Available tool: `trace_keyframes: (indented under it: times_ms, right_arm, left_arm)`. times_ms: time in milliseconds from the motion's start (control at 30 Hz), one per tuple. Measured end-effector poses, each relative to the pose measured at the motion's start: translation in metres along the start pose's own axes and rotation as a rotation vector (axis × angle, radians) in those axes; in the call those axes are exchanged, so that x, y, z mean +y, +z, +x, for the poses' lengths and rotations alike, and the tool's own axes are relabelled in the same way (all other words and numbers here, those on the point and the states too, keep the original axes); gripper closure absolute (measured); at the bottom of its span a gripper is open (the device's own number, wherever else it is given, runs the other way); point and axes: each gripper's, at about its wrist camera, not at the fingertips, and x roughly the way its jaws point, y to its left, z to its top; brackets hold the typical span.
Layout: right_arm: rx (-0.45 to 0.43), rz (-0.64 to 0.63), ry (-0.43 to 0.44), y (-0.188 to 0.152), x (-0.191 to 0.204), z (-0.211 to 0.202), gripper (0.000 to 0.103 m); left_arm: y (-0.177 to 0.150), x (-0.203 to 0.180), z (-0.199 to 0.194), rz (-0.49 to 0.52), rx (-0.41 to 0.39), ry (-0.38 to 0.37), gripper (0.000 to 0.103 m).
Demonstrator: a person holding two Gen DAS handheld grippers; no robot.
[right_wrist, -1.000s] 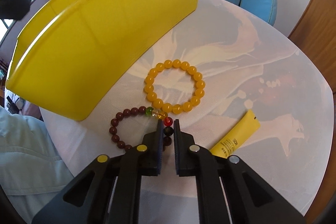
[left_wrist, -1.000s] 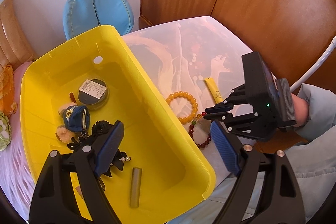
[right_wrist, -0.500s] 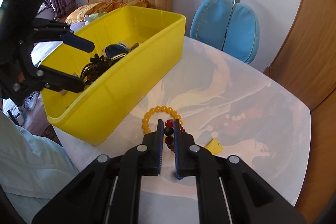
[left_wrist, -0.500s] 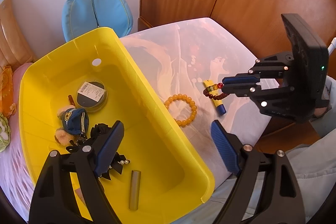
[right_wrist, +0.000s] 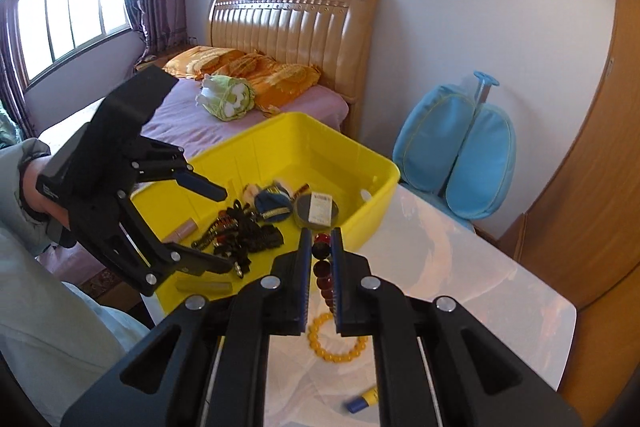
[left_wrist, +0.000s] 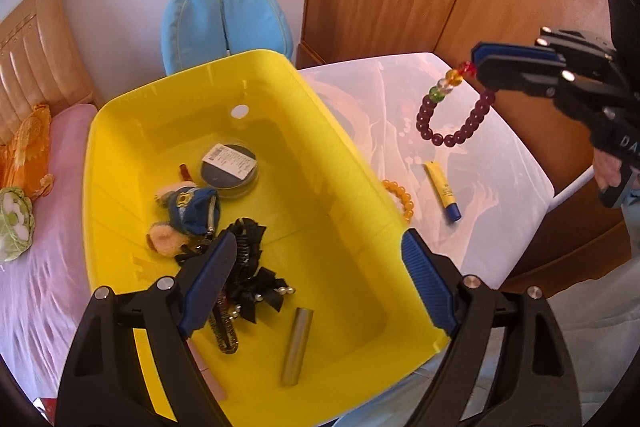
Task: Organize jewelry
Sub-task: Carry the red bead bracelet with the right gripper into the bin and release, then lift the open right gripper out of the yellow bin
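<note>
With the right claw [left_wrist: 478, 61] pinched shut on the hanging dark red bead bracelet [left_wrist: 452, 117] and the left claw [left_wrist: 316, 281] wide open and empty, a good carry needed to clear the near wall of the yellow bin [left_wrist: 352, 163] before release.

r hand-held gripper [left_wrist: 478, 61] pinching dark bead bracelet [left_wrist: 452, 115] above table [left_wrist: 512, 179].

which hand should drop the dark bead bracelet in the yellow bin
Right: the right gripper is shut on the bracelet, hanging above the table beside the bin. The left gripper is open, empty.
</note>
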Motion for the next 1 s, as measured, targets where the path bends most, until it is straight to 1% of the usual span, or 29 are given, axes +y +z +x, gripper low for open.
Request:
trace_keyframes:
  times_ms: [100, 200, 267, 333, 500, 567, 667, 700, 733, 767, 800, 867, 933, 1000]
  right_arm:
    - [-0.024, -0.039, 0.056, 0.022, 0.016, 0.010, 0.093]
    - [-0.005, -0.088, 0.118, 0.036, 0.038, 0.031, 0.093]
    - [0.040, -0.120, 0.159, 0.039, 0.053, 0.054, 0.093]
    - [0.105, -0.149, 0.188, 0.035, 0.068, 0.083, 0.093]
    - [0.282, -0.210, 0.250, 0.011, 0.101, 0.149, 0.093]
    - [0.329, -0.231, 0.258, 0.001, 0.112, 0.163, 0.092]
    - [0.345, -0.226, 0.251, -0.003, 0.112, 0.169, 0.091]
    - [0.343, -0.220, 0.247, -0.003, 0.111, 0.167, 0.081]
    - [0.338, -0.215, 0.237, -0.003, 0.108, 0.165, 0.060]
    - [0.333, -0.206, 0.232, -0.003, 0.104, 0.161, 0.053]
    - [0.327, -0.194, 0.232, -0.002, 0.101, 0.157, 0.050]
    - [0.301, -0.177, 0.209, -0.001, 0.092, 0.145, 0.049]
    - [0.272, -0.152, 0.177, -0.001, 0.080, 0.132, 0.037]
    - [0.242, -0.114, 0.150, -0.003, 0.066, 0.116, 0.029]
  left_arm:
    - [-0.012, 0.023, -0.012, -0.045, -0.011, 0.047, 0.020]
    - [-0.026, 0.044, -0.020, -0.095, -0.011, 0.087, 0.020]
    - [-0.037, 0.055, -0.024, -0.120, -0.008, 0.103, 0.020]
    - [-0.047, 0.064, -0.028, -0.142, -0.006, 0.116, 0.020]
    - [-0.067, 0.080, -0.031, -0.189, -0.003, 0.129, 0.020]
    - [-0.071, 0.084, -0.032, -0.201, -0.004, 0.130, 0.020]
    - [-0.074, 0.086, -0.031, -0.210, -0.004, 0.128, 0.020]
    - [-0.074, 0.086, -0.031, -0.208, -0.003, 0.127, 0.020]
    - [-0.074, 0.085, -0.031, -0.204, -0.002, 0.127, 0.020]
    - [-0.074, 0.085, -0.031, -0.199, -0.003, 0.127, 0.020]
    - [-0.073, 0.084, -0.031, -0.191, -0.004, 0.125, 0.020]
    - [-0.069, 0.079, -0.030, -0.169, -0.005, 0.117, 0.020]
    - [-0.063, 0.071, -0.029, -0.137, -0.007, 0.104, 0.020]
    - [-0.056, 0.060, -0.027, -0.095, -0.008, 0.088, 0.020]
